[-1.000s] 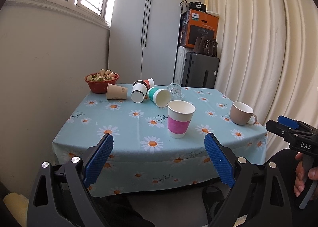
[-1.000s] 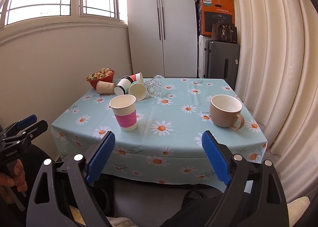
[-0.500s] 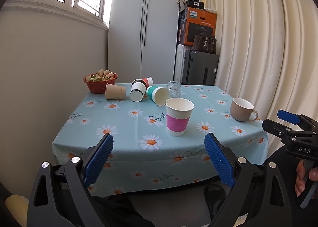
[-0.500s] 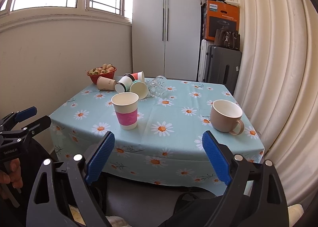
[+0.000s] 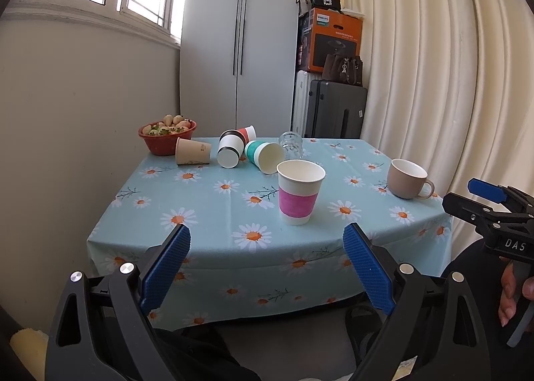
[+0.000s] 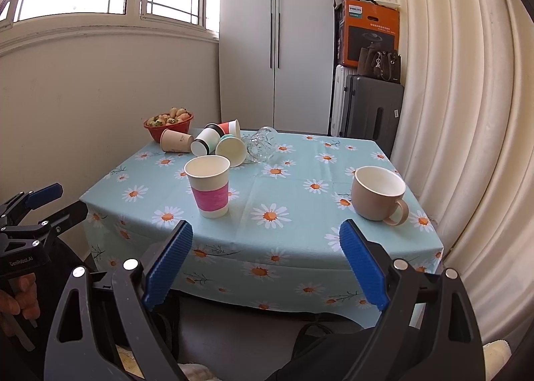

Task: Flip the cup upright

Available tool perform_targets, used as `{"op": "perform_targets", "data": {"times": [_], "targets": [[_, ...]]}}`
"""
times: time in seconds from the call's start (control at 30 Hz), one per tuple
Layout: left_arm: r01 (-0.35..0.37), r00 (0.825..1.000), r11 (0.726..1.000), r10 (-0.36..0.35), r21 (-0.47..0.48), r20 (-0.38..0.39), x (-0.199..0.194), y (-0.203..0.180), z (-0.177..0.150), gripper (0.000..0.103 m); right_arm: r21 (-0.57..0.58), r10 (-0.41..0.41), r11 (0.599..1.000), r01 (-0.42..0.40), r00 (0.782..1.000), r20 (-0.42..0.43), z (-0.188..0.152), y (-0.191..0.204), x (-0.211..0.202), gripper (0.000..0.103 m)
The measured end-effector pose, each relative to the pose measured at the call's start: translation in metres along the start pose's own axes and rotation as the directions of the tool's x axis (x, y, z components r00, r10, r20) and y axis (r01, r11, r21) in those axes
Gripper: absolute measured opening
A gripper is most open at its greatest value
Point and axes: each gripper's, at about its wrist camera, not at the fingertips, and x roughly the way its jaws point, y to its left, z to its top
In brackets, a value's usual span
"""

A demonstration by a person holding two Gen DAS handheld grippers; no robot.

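A white paper cup with a pink band (image 5: 299,192) (image 6: 209,186) stands upright near the table's front. A beige mug (image 5: 406,178) (image 6: 378,193) stands upright at the right. At the back lie several cups on their sides: a tan one (image 5: 193,151) (image 6: 175,140), a black-and-white one (image 5: 230,150) (image 6: 205,143), a red one (image 5: 246,132), a teal one (image 5: 264,156) (image 6: 231,150), and a clear glass (image 5: 291,142) (image 6: 261,144). My left gripper (image 5: 266,265) and right gripper (image 6: 266,260) are open and empty, held off the table's front edge.
A red bowl of fruit (image 5: 167,138) (image 6: 168,124) sits at the back left by the wall. The table carries a blue daisy cloth (image 5: 207,200). A wardrobe (image 5: 240,47), suitcases (image 5: 335,109) and a curtain (image 5: 434,80) stand behind and to the right.
Both grippers have drawn back a little from the table and stayed open. Nothing on the table has moved.
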Motion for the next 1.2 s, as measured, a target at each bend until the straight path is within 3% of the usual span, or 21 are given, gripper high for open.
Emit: {"op": "perform_targets", "data": {"times": [1.2], "targets": [[0.006,1.000,1.000,-0.006,-0.001,0.000,0.0023,0.0002,-0.0003,0.091,0.001,-0.002,1.000,0.002,1.000,-0.001,-0.0005,-0.0013,-0.0001,0.089]]}}
